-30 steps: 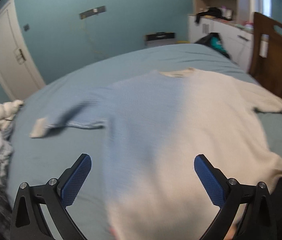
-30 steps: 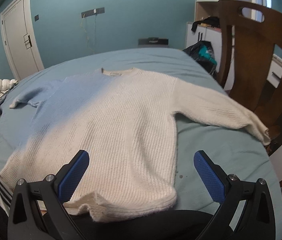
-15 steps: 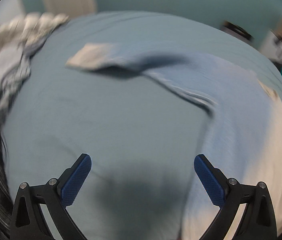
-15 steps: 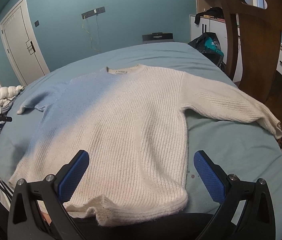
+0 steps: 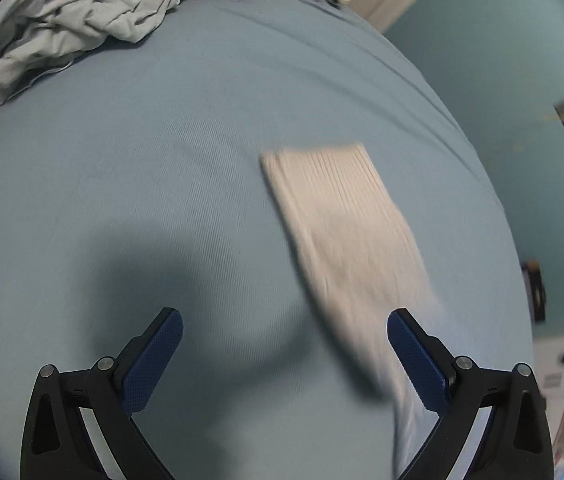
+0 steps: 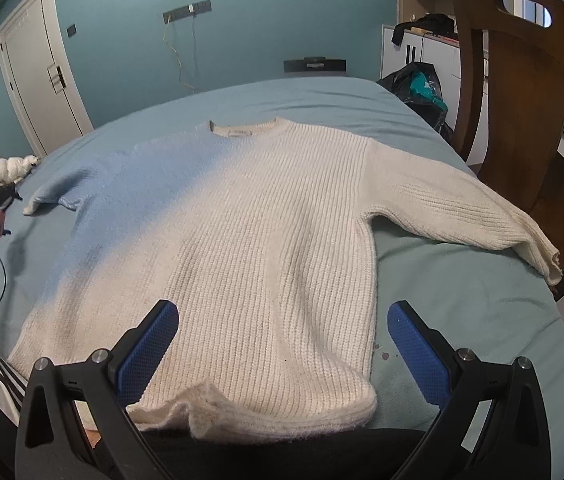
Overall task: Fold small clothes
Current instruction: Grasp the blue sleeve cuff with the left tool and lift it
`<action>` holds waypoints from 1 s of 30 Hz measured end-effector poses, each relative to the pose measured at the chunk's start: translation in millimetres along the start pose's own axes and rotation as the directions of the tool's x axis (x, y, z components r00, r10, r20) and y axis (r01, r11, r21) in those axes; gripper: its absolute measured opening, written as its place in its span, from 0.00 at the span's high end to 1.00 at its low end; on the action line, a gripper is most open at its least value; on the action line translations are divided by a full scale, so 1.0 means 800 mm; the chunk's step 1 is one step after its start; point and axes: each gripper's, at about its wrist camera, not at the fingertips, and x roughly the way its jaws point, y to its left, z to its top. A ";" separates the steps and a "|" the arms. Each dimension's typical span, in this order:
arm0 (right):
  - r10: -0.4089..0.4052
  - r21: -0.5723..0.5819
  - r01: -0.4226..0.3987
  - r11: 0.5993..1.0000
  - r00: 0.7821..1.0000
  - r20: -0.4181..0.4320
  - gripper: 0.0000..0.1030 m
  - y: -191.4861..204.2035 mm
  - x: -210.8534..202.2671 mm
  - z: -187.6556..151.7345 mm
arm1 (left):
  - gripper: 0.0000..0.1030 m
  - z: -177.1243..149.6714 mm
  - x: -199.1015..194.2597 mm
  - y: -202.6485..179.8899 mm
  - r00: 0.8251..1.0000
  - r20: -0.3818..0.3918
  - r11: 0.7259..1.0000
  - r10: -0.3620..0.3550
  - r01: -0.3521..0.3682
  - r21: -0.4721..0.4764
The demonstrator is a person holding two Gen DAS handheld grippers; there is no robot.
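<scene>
Since the sweater [image 6: 265,240] lies flat for folding, your left hand-held gripper [image 5: 284,354] gapes empty over its cuff [image 5: 322,172]; the right hand-held gripper [image 6: 282,340] too.

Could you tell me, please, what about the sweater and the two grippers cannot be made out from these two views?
- Left wrist view: the sleeve is motion-blurred; its near end runs behind the left gripper and off the bottom edge.
- Right wrist view: the sweater hem's left corner is hidden behind the right gripper.
- Right wrist view: the left gripper is tiny at the left edge, so its jaws are unreadable there.
</scene>
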 end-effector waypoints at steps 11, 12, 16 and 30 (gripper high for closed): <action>-0.090 -0.078 0.083 0.994 0.991 -0.101 0.01 0.025 0.038 0.011 | 0.89 0.069 0.076 -0.059 0.974 0.087 0.973 0.208 -0.215 0.083; -0.087 -0.076 0.080 0.994 0.992 -0.096 0.01 0.024 0.036 0.011 | 0.90 0.069 0.070 -0.066 0.970 0.106 0.969 0.217 -0.227 0.093; -0.077 -0.067 0.071 0.995 0.994 -0.081 0.01 0.022 0.030 0.010 | 0.91 0.051 0.002 -0.133 0.928 0.318 0.918 0.192 -0.284 0.275; 0.023 -0.002 -0.023 1.000 0.994 0.103 0.01 0.007 -0.016 0.001 | 0.92 -0.137 -0.276 -0.321 0.864 0.488 0.738 -0.123 -0.249 0.627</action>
